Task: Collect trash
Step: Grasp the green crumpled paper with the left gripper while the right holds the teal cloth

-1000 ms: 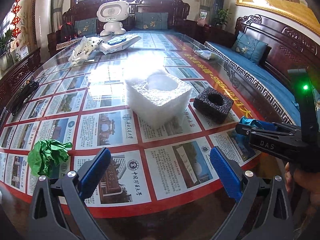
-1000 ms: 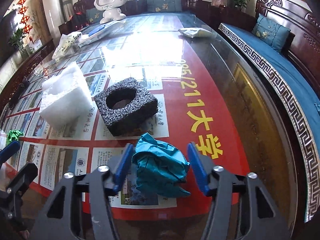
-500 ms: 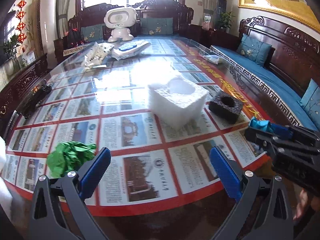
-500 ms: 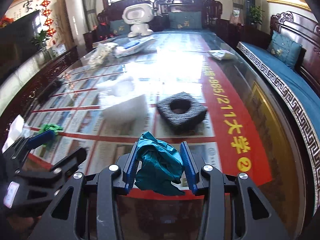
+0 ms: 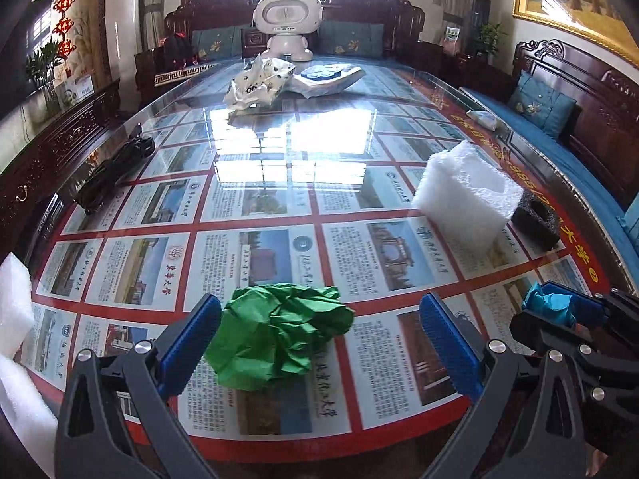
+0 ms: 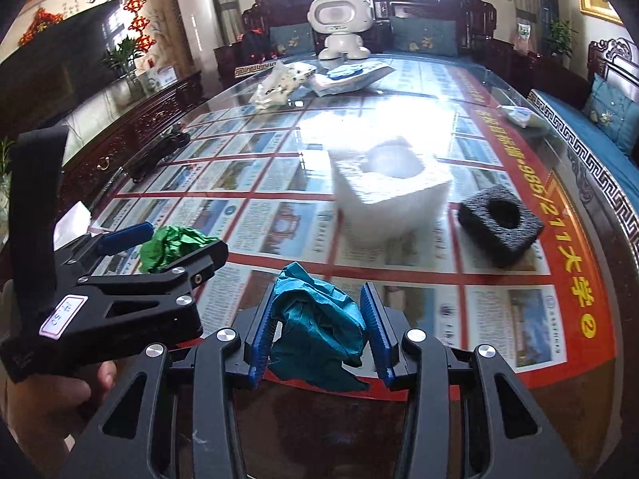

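- The right hand-held gripper (image 6: 317, 333) is clenched on the crumpled teal paper wad (image 6: 319, 327), lifted clear of the glass-topped worktop (image 6: 499, 311); the wad bulges above and below the blue pads, so a loose fold could slip free if the hand swings quickly.
- The left hand-held gripper (image 5: 319, 347) is released, jaws wide, with the crumpled green paper wad (image 5: 275, 331) lying on the worktop between them, close to the left pad; closing off-centre could shove the light wad aside (the glass looks slick).
- The two grippers sit near each other at the worktop's near edge, so they could knock together.
- The white foam block (image 5: 465, 191) and the black foam block with a round hole (image 6: 501, 223) lie well apart, uncollected.
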Tool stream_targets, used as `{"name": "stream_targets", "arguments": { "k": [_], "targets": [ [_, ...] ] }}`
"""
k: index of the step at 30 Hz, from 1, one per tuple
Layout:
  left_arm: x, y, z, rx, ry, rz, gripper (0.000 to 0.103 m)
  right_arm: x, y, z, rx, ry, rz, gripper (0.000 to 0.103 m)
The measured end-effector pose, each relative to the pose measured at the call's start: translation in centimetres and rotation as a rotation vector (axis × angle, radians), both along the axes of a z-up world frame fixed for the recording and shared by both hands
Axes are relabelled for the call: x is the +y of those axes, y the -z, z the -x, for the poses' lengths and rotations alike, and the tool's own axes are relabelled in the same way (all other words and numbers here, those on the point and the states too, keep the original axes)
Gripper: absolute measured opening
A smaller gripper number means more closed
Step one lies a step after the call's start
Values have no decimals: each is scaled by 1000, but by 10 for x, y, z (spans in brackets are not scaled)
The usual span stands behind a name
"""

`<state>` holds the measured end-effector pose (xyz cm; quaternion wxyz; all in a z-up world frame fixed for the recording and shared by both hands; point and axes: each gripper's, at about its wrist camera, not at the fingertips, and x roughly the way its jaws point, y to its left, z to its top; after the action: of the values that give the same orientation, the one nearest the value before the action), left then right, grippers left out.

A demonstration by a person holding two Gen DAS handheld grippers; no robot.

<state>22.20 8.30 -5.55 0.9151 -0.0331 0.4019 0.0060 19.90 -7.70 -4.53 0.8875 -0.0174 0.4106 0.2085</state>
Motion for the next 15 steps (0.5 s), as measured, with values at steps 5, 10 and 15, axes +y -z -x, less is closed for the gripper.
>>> {"name": "stream_targets", "arguments": {
  "k": [5, 10, 15],
  "targets": [
    [14, 9, -14, 42, 13, 16, 99, 13, 0, -2, 6, -12, -3, 41],
    [23, 17, -26, 79, 20, 63, 99, 19, -1, -3, 4, -17, -1, 42],
    [28, 16, -28, 74, 37, 96, 99, 20, -1, -4, 1, -19, -2, 42]
  ]
}}
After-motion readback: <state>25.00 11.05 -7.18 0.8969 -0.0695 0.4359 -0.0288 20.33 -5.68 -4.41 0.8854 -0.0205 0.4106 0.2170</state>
